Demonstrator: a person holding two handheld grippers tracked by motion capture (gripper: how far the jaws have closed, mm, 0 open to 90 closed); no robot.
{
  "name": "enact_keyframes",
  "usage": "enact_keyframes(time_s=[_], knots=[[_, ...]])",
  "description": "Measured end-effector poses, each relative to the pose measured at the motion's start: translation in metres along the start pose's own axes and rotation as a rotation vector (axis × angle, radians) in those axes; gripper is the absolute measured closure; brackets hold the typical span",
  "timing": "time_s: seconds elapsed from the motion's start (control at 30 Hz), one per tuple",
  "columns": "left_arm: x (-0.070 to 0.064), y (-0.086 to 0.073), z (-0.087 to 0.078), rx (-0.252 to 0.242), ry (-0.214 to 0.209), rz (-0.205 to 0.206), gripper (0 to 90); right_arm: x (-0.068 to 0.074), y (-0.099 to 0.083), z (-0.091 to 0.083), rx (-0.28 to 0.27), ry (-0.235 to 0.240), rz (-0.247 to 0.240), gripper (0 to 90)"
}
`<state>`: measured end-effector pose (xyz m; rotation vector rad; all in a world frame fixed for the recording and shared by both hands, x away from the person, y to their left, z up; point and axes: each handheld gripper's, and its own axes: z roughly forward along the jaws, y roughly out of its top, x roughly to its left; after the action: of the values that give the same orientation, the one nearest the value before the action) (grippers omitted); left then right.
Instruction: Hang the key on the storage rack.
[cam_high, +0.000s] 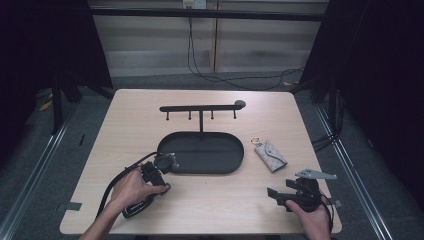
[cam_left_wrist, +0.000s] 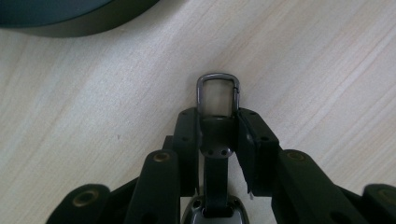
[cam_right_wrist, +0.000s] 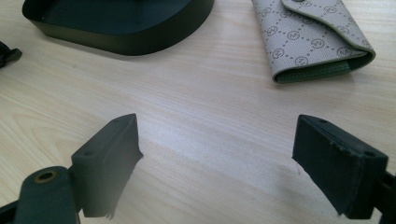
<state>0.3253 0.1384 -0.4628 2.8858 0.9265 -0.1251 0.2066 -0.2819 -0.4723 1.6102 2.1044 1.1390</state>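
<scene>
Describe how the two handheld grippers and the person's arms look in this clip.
Both grippers are black with two blocky jaws and brass-coloured pivot pins. The left gripper trails a thick black cable; the right gripper carries a grey three-cornered plate on top. The forearms are bare, with no sleeves in sight.

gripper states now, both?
Left gripper: shut on a key fob with metal loop.
Right gripper: open, holding nothing, above the table.

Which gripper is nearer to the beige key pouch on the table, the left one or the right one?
Right. The right gripper sits open just in front of the key pouch. The left gripper is farther away, beside the black tray, shut on a metal clip.
</scene>
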Motion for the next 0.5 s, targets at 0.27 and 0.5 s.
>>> enact_keyframes(time_s=[0.27, 0.5], knots=[[0.003, -0.004, -0.009, -0.018, -0.015, 0.008, 70.4, 0.000, 0.000, 0.000, 0.002, -0.002, 0.002, 14.6], [0.010, -0.009, -0.025, -0.053, -0.016, -0.025, 70.5, -0.001, 0.000, 0.001, 0.005, -0.004, 0.007, 14.7]])
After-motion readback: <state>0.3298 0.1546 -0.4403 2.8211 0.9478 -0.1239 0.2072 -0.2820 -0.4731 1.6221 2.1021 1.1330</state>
